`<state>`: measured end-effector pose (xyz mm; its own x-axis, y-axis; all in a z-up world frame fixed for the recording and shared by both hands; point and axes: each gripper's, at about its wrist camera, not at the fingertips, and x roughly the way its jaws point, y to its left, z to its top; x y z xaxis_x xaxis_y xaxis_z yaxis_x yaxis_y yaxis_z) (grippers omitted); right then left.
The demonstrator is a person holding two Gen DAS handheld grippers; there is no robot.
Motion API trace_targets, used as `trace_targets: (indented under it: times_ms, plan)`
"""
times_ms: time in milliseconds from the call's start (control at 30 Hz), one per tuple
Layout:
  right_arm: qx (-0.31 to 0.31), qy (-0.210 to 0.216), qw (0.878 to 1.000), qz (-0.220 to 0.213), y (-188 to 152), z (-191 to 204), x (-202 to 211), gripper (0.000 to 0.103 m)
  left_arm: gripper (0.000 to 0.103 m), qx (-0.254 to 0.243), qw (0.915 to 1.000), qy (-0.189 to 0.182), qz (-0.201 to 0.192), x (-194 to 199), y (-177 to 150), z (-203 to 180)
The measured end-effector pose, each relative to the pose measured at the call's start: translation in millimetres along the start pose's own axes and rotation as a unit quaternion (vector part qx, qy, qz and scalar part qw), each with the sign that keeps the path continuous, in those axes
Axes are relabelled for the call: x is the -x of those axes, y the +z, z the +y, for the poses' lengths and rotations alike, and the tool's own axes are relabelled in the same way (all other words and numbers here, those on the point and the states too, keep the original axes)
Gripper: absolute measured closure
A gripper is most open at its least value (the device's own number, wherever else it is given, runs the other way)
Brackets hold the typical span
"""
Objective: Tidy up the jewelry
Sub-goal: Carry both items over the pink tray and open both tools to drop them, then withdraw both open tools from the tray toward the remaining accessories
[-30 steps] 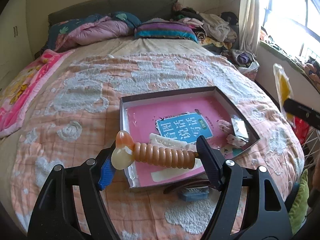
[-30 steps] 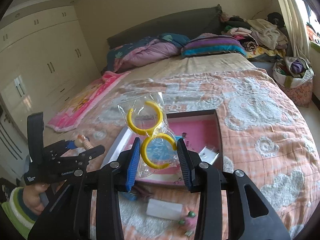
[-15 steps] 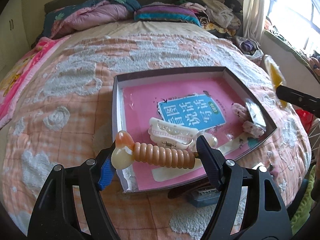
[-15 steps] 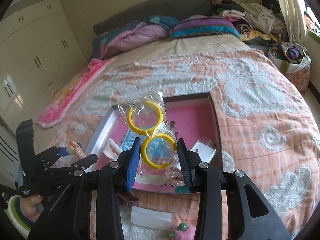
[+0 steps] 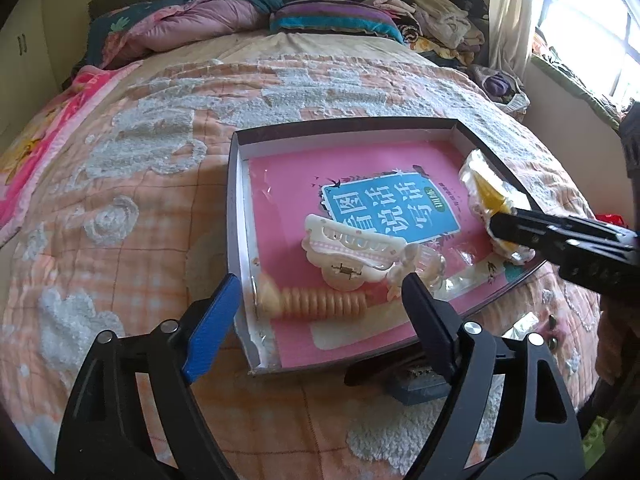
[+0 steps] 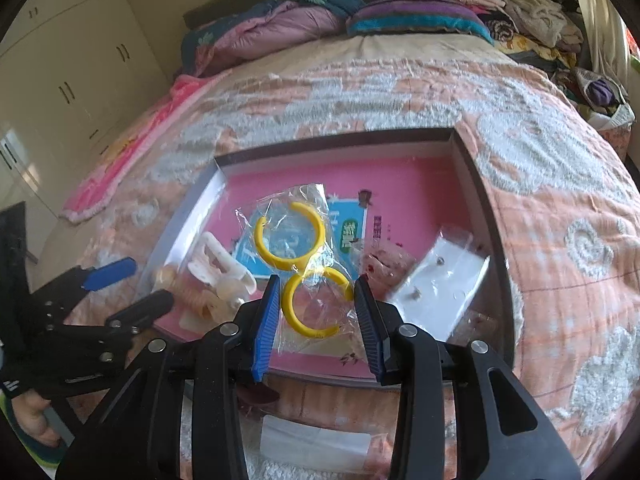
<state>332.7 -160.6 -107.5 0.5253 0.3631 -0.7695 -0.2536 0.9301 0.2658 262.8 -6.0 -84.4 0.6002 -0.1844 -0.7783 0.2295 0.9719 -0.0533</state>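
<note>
An open dark-rimmed box (image 5: 236, 184) holding a pink book (image 5: 360, 168) lies on the bed. My left gripper (image 5: 319, 284) hovers over its near left corner with its jaws opening. An orange ribbed hair clip (image 5: 320, 300) lies blurred in the box between the pads, touching neither. A white claw clip (image 5: 352, 248) rests just behind it. My right gripper (image 6: 318, 284) is shut on a clear bag with two yellow hoops (image 6: 296, 240), held low over the box (image 6: 476, 176). The left wrist view shows that bag (image 5: 486, 192) at the box's right wall.
A clear packet with a white card (image 6: 440, 280) lies in the box's right side. In front of the box sit a dark comb and small blue case (image 5: 416, 380) and a white packet (image 6: 316, 440). Pillows and quilts (image 5: 240, 12) lie at the headboard, clothes (image 5: 440, 20) at the far right.
The left gripper sank toward the box, widened and let go of the orange clip, which now lies inside. The right gripper came down over the box, still holding the hoop bag.
</note>
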Motion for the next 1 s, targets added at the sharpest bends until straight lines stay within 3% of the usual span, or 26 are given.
trace_targets:
  times_ms: [367,500,800,1000]
  plan:
    - [-0.016,0.009,0.999,-0.028,-6,0,28,0.055,0.027,0.009,0.9999,0.001,-0.011,16,-2,6]
    - [-0.012,0.009,0.998,-0.058,-6,2,56,0.042,0.022,0.014,0.9997,-0.001,-0.02,30,-1,5]
    - [-0.014,0.013,0.994,-0.104,-11,3,108,0.027,0.011,0.027,0.9983,0.004,-0.051,66,1,4]
    - [-0.007,0.009,0.992,-0.128,-15,7,135,0.02,0.01,0.033,0.9973,0.007,-0.065,88,1,2]
